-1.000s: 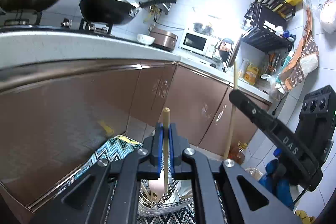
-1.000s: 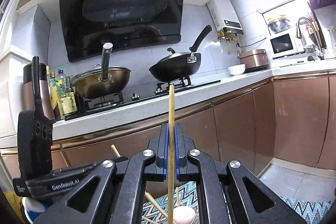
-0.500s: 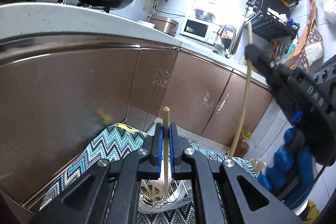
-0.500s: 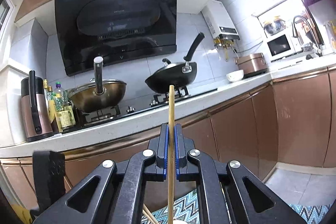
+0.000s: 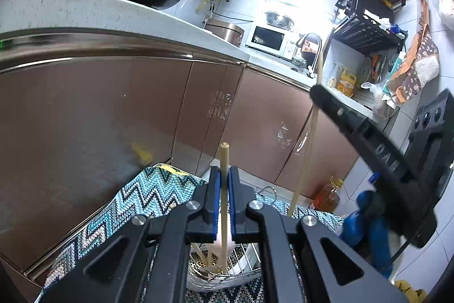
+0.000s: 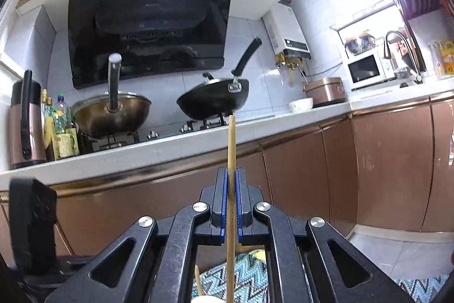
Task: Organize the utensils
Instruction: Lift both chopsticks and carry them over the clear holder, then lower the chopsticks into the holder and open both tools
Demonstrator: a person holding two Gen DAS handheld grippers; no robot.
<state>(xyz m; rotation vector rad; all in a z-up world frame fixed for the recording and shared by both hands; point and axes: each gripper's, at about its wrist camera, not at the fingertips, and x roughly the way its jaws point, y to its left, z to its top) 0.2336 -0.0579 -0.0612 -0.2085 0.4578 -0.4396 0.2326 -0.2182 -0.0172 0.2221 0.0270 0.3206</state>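
In the left wrist view my left gripper (image 5: 224, 175) is shut on the upright wooden handle (image 5: 224, 158) of a utensil whose pale pink head hangs over a wire basket (image 5: 247, 273) on the floor. Several wooden sticks stand in that basket. To the right, my right gripper (image 5: 319, 91) reaches in from the side, shut on a long thin wooden stick (image 5: 308, 138) that points down toward the basket. In the right wrist view the right gripper (image 6: 231, 175) pinches that stick (image 6: 231, 144) between blue pads. The left gripper's body (image 6: 31, 223) shows at the left edge.
The basket stands on a zigzag rug (image 5: 136, 203) in front of brown cabinet doors (image 5: 85, 118). On the counter (image 6: 198, 138) above sit a black wok (image 6: 212, 98), a brass wok (image 6: 113, 112), bottles, a rice cooker and a microwave. An oil bottle (image 5: 326, 196) stands on the floor.
Both grippers have sunk toward the floor, each still shut on its stick. The counter edge sits higher in the left view, and the right gripper's stick tip has come down near the basket.
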